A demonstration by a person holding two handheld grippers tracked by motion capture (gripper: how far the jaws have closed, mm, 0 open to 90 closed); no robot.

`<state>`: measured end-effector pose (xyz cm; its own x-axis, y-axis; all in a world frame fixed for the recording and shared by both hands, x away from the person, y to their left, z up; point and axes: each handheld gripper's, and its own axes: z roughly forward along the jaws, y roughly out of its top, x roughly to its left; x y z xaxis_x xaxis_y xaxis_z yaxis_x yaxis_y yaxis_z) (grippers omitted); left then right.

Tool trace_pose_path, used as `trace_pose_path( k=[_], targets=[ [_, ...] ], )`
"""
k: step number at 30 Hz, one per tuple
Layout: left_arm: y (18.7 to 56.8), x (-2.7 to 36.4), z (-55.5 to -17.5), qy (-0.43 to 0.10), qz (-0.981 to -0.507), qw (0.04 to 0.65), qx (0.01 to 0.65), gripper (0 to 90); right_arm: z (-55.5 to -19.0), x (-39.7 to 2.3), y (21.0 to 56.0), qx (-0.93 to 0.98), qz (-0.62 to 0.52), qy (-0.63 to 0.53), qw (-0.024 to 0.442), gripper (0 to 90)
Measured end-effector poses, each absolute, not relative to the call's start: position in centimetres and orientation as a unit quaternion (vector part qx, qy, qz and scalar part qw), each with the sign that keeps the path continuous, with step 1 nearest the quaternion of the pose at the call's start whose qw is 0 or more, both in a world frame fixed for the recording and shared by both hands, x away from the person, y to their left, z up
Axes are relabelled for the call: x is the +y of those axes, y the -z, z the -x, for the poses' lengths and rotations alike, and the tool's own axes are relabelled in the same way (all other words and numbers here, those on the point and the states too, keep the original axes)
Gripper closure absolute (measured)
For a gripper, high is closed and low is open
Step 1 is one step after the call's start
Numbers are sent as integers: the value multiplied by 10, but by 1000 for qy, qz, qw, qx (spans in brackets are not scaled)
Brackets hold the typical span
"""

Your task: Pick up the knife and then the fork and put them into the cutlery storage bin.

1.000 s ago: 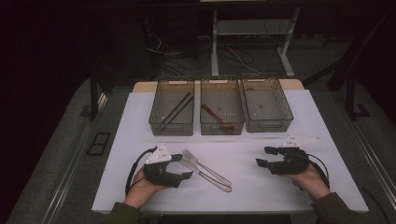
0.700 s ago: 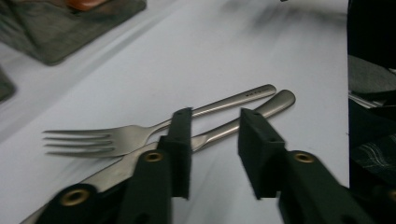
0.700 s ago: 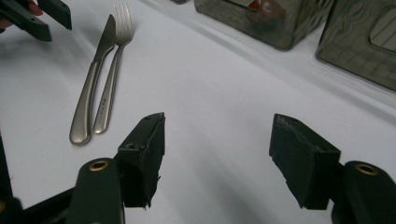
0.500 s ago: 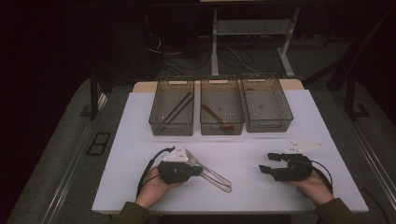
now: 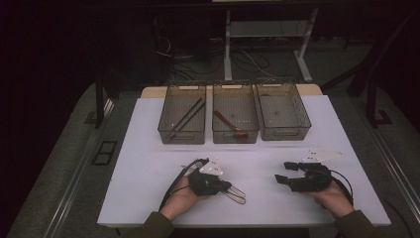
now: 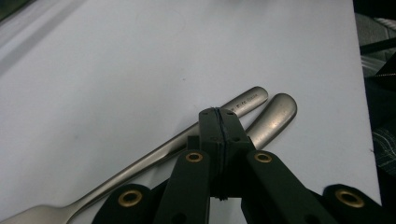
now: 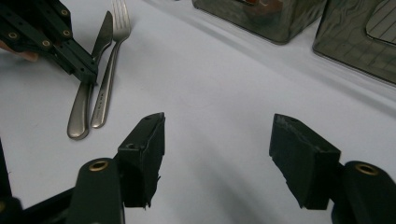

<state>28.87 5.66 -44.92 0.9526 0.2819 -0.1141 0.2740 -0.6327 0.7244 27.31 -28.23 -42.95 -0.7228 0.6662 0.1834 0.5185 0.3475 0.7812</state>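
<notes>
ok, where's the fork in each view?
High view: fork low centre, its handle poking out to the right of the left claw.
Left gripper view: fork runs from bottom left to centre, passing under the claw tip.
Right gripper view: fork top left, just right of the knife.
Shared landmark: the shut left claw over the handles.

White desk (image 5: 148,148) bearing three clear bins in a row along its far edge: left bin (image 5: 171,135), middle bin (image 5: 235,136) and right bin (image 5: 297,130). A fork (image 7: 108,70) and a knife (image 7: 86,100) lie side by side near the near edge, left of centre.
</notes>
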Motion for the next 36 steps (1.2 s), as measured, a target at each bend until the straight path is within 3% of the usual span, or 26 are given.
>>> trace_pose_path(
  k=[34, 36],
  targets=[
    [450, 23, -335, -63, -908, 379, 167, 888, -274, -284, 428, 813, -365, -445, 84, 350],
    [446, 26, -335, -61, -903, 389, 171, 846, -274, -284, 428, 813, -365, -446, 84, 350]
  ],
)
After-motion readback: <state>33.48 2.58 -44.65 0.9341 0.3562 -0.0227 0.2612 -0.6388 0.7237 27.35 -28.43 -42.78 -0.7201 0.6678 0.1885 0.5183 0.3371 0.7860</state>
